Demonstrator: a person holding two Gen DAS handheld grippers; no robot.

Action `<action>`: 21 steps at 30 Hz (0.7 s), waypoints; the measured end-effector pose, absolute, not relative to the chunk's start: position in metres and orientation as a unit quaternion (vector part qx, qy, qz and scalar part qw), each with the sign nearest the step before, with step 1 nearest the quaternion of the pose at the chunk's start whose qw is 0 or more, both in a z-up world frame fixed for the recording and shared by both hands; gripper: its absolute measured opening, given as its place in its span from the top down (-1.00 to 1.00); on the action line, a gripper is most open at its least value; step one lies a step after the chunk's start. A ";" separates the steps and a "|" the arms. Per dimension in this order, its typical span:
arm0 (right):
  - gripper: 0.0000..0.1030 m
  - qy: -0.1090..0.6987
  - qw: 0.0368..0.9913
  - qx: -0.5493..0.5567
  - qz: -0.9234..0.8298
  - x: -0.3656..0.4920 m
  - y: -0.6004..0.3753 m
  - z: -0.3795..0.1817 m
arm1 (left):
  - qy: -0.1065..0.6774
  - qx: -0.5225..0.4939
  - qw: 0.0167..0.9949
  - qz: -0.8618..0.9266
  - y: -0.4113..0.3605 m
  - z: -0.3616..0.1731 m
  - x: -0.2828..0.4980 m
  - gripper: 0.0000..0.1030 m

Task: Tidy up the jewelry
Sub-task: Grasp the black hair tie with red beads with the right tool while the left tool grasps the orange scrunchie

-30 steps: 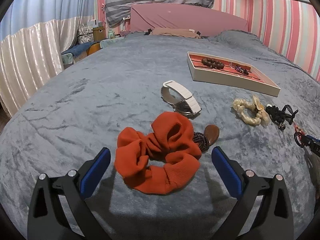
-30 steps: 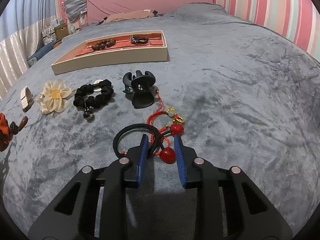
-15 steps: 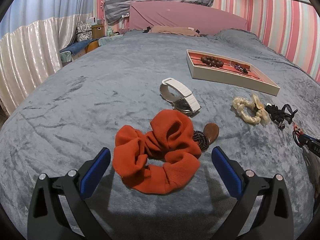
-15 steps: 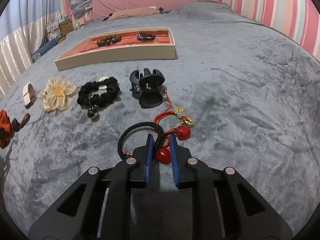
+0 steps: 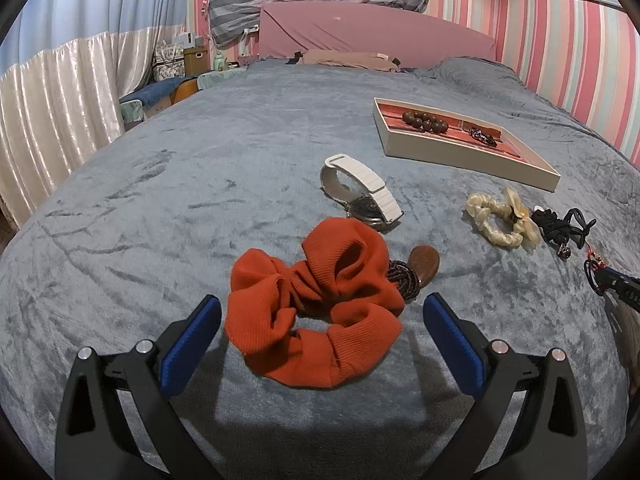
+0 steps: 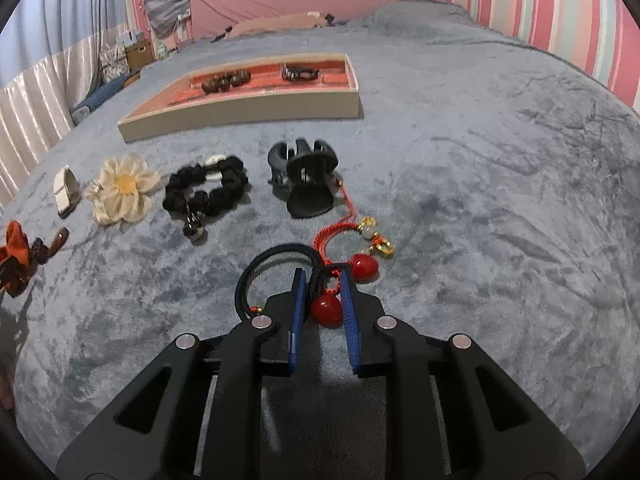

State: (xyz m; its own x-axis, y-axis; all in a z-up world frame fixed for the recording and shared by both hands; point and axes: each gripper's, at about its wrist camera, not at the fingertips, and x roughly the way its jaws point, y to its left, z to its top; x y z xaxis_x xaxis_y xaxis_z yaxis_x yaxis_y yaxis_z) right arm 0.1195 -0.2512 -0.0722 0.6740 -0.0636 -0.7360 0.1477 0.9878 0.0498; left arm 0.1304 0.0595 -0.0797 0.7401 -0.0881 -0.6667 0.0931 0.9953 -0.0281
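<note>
Our right gripper (image 6: 323, 300) has its blue pads closed on the black hair tie with red beads (image 6: 325, 307): one red bead sits pinched between them, and the black loop spreads out to the left on the grey blanket (image 6: 500, 208). Our left gripper (image 5: 322, 330) stands wide apart and holds nothing; the orange scrunchie (image 5: 316, 312) lies between its fingers but touches neither one.

Just beyond the hair tie we see a red cord charm (image 6: 352, 228) with gold pieces. Its cord runs very near the second red bead, and we cannot tell if the two are tangled. Behind it sits a black claw clip (image 6: 306, 184), then a black scrunchie (image 6: 208, 188) and a cream flower scrunchie (image 6: 122, 190) to the left. The tray (image 6: 248, 110) is well apart at the back, with brown beads (image 6: 226, 80) and a dark bracelet (image 6: 300, 73) already inside.

We think the grip is risky. The bead is round and smooth, so it can slip out when we lift. If the red cord is caught, it may come up too and drag against the claw clip.
</note>
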 end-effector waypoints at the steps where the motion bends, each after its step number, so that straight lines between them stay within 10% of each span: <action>1: 0.64 0.392 0.917 0.052 -0.058 0.117 -0.251 -0.069 | 0.357 0.004 0.933 -0.049 0.059 -0.080 0.130 -0.91; 13: 0.64 0.364 0.929 0.051 -0.052 0.110 -0.248 -0.051 | 0.355 0.004 0.933 -0.057 0.059 -0.081 0.126 -0.59; 21: 0.64 0.357 0.931 0.055 -0.048 0.107 -0.248 -0.046 | 0.365 0.006 0.928 -0.069 0.057 -0.080 0.127 0.15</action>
